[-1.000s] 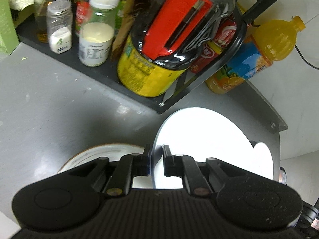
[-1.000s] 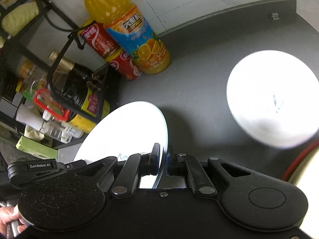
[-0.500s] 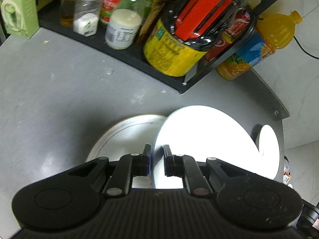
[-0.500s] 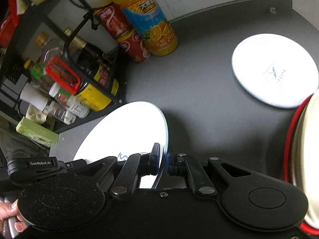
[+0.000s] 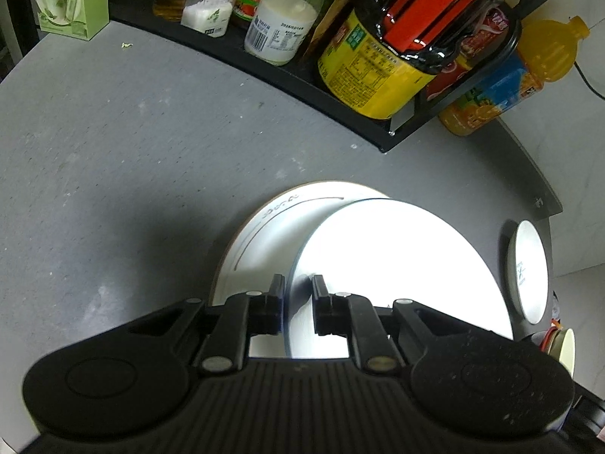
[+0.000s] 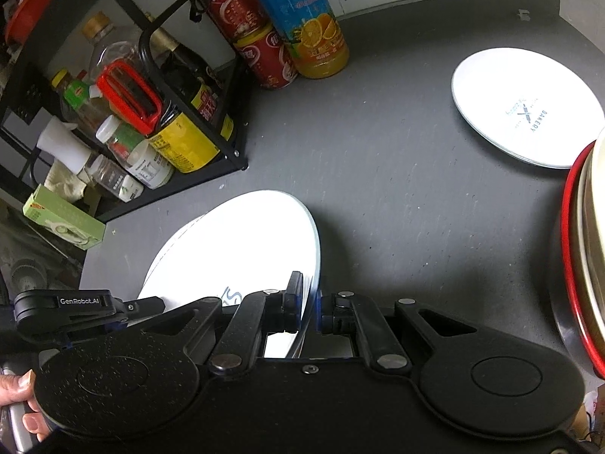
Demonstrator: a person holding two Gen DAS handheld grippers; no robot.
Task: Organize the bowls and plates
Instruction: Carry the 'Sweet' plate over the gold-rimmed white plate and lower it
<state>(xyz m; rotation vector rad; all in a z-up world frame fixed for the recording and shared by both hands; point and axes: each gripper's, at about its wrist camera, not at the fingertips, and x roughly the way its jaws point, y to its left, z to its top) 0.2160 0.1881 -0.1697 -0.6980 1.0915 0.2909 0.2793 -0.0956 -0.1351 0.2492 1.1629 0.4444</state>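
since a second ago both my grippers have carried the white plate (image 5: 397, 265) away from the black rack (image 5: 340, 113) and over the rimmed plate (image 5: 264, 234) that lies flat on the grey table (image 5: 113, 132); more of that lower plate shows now than before. my left gripper (image 5: 298, 295) has the white plate's near edge between its pads and its jaws are opening a little, the left pad against the rim while a sliver of gap shows at the right pad. my right gripper (image 6: 311, 304) is clamped narrow on the opposite edge of the same plate, which hangs tilted over the table. in the right wrist view another white plate with bakery print (image 6: 525, 109) lies flat and well apart at the far right, and a red-rimmed stack of dishes (image 6: 582, 257) sits at the right edge. an orange juice bottle (image 6: 302, 19) stands beside red cans (image 6: 261, 34) by the rack. a hand (image 6: 19, 401) grips the left gripper's handle at the lower left.
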